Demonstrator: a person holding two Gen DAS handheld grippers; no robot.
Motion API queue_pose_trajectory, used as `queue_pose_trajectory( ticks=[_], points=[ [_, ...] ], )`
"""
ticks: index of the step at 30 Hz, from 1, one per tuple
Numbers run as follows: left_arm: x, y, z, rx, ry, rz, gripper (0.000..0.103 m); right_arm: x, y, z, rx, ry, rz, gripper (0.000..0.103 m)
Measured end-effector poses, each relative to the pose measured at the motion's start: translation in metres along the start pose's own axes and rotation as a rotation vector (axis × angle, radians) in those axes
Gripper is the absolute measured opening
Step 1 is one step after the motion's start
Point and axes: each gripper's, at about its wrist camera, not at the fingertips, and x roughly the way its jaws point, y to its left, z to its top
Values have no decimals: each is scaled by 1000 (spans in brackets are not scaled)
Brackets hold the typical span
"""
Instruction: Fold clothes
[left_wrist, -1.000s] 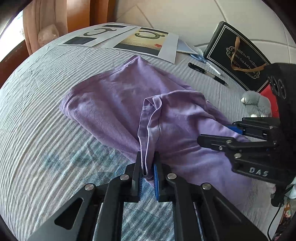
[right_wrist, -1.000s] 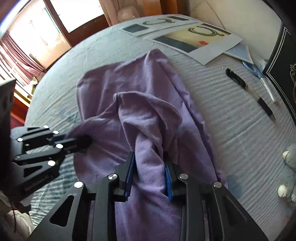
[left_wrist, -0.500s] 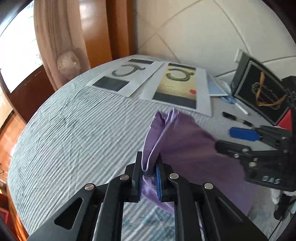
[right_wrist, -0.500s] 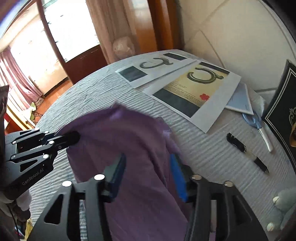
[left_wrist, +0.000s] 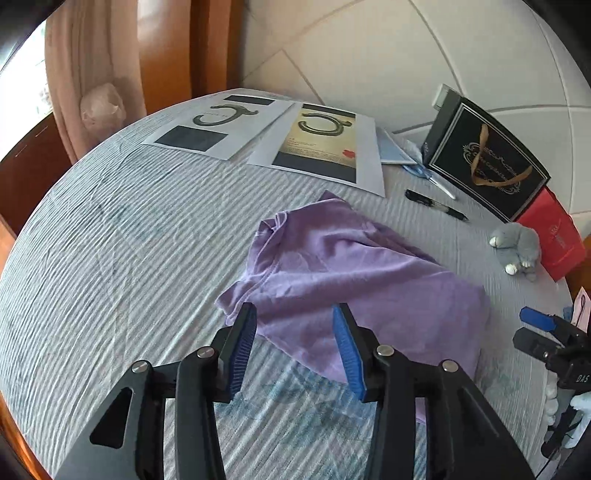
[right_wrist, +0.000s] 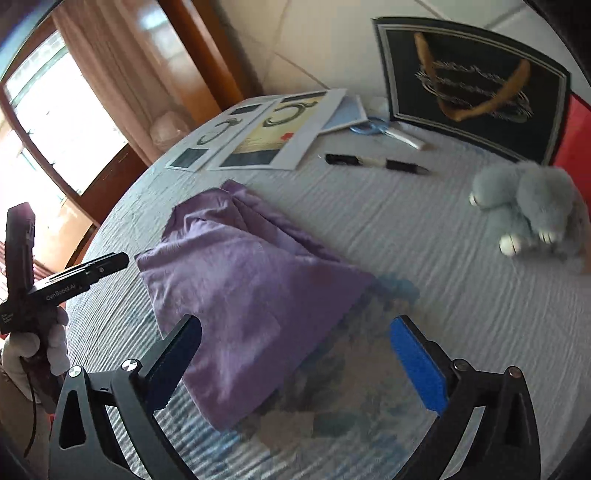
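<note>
A purple shirt (left_wrist: 343, 280) lies folded over in a loose heap on the grey striped bedspread (left_wrist: 110, 258); it also shows in the right wrist view (right_wrist: 243, 291). My left gripper (left_wrist: 293, 347) is open and empty, just above the shirt's near edge. My right gripper (right_wrist: 295, 365) is wide open and empty, over the shirt's near right corner. The right gripper shows at the right edge of the left wrist view (left_wrist: 550, 336). The left gripper shows at the left of the right wrist view (right_wrist: 81, 275).
Two printed sheets (left_wrist: 321, 144) lie at the far side of the bed. A black pen (left_wrist: 436, 205), scissors (left_wrist: 428, 177), a black gift bag (left_wrist: 484, 158), a red bag (left_wrist: 557, 236) and a grey plush toy (left_wrist: 517, 247) sit at the right. Curtains (left_wrist: 92, 74) hang behind.
Both grippers lifted the shirt, carried it forward, then opened and let it go. The shirt now lies folded over on the bed. Both grippers have drawn back.
</note>
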Motion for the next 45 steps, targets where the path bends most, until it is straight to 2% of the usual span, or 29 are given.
queue_pose_trajectory(
  ticks=[3, 4, 5, 6, 7, 10, 12, 14, 16, 17, 18, 20, 24, 27, 29, 31, 32, 33, 35, 38, 40, 45],
  points=[
    [7, -7, 13, 92, 7, -29, 44, 1, -3, -15, 99, 10, -29, 102],
    [10, -8, 19, 125, 6, -37, 44, 2, -3, -17, 128, 12, -34, 98],
    [14, -7, 26, 155, 7, -51, 44, 3, -3, -19, 157, 14, -41, 93],
    [20, -5, 33, 182, 11, -71, 44, 4, 0, -19, 179, 9, -66, 78],
    [26, -2, 40, 213, 16, -86, 44, 6, 3, -18, 201, 3, -91, 69],
    [46, 7, 61, 303, 35, -129, 44, 10, 12, -16, 287, -23, -156, 69],
    [61, 12, 69, 351, 79, -168, 44, 14, 24, -14, 331, -38, -200, 70],
    [78, 12, 73, 401, 142, -204, 44, 21, 37, -12, 344, -39, -225, 70],
    [94, 8, 74, 454, 165, -204, 43, 29, 52, -7, 343, -36, -248, 70],
    [102, 7, 74, 478, 176, -201, 30, 35, 58, -5, 333, -32, -263, 70],
    [109, 5, 75, 495, 183, -184, 9, 40, 64, -2, 323, -27, -278, 68],
    [121, 6, 80, 501, 189, -164, 7, 52, 67, 3, 332, -14, -308, 65],
    [135, 9, 100, 476, 183, -96, 11, 78, 57, 0, 408, 41, -373, 66],
    [130, 14, 106, 459, 197, -106, 12, 74, 63, -2, 406, 16, -422, 68],
    [111, 15, 105, 488, 151, -105, 12, 66, 71, -5, 393, 2, -464, 74],
    [88, 23, 102, 484, 117, -131, 26, 56, 83, -10, 364, -8, -500, 96],
    [77, 30, 99, 462, 113, -158, 41, 52, 88, -16, 367, -18, -502, 98],
    [67, 36, 95, 443, 112, -183, 50, 49, 93, -21, 370, -27, -504, 99],
    [62, 36, 82, 444, 132, -215, 50, 47, 99, -34, 387, -44, -482, 102],
    [54, 37, 63, 446, 164, -259, 50, 58, 103, -50, 414, -14, -474, 102],
    [60, 32, 49, 454, 198, -247, 50, 67, 103, -59, 430, 14, -465, 103],
    [71, 26, 27, 426, 266, -210, 50, 71, 111, -65, 373, 5, -490, 103]
  ],
)
